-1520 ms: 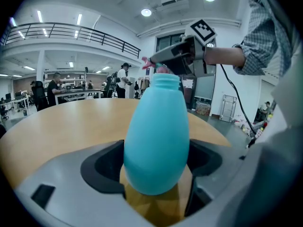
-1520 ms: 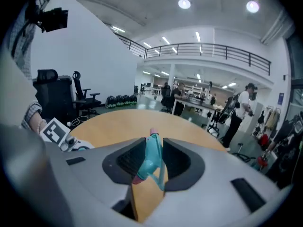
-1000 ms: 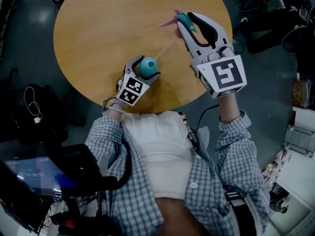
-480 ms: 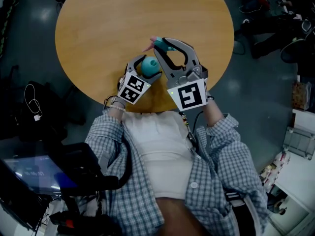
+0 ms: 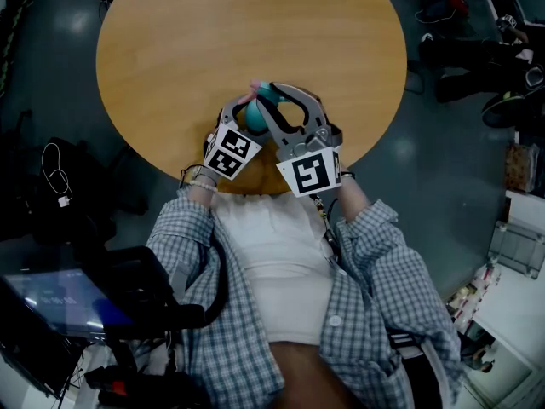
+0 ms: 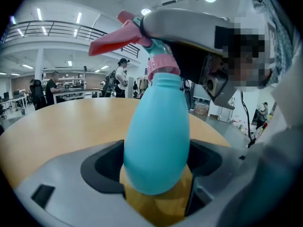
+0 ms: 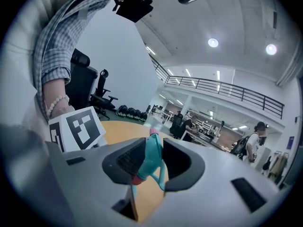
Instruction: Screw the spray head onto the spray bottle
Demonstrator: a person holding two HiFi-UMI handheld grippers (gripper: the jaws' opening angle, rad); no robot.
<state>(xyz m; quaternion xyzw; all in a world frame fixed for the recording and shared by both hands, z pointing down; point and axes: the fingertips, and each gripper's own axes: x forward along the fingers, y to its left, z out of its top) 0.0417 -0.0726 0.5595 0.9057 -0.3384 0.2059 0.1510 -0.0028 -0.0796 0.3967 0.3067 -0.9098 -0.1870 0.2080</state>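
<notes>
A teal spray bottle [image 6: 158, 131] stands upright on the round wooden table [image 5: 170, 41], close to its near edge. My left gripper [image 6: 156, 169] is shut on the bottle's lower body. The spray head [image 6: 142, 30], teal with a pink trigger and a pink collar [image 6: 163, 70], sits on top of the bottle's neck. My right gripper [image 7: 151, 162] is shut on the spray head [image 7: 150, 160] and comes in from the right [image 6: 189, 27]. In the head view both grippers meet over the bottle [image 5: 255, 116], with the spray head [image 5: 266, 90] above it. The dip tube is hidden.
The table's edge runs just in front of the person's body. Bags, cables and a chair base lie on the grey floor [image 5: 443, 143] around the table. The left gripper's marker cube [image 7: 78, 126] shows beside my right jaws.
My right gripper has come down and to the left with the spray head, from above the table's right part onto the bottle's neck. The dip tube is no longer visible. The left gripper stayed still.
</notes>
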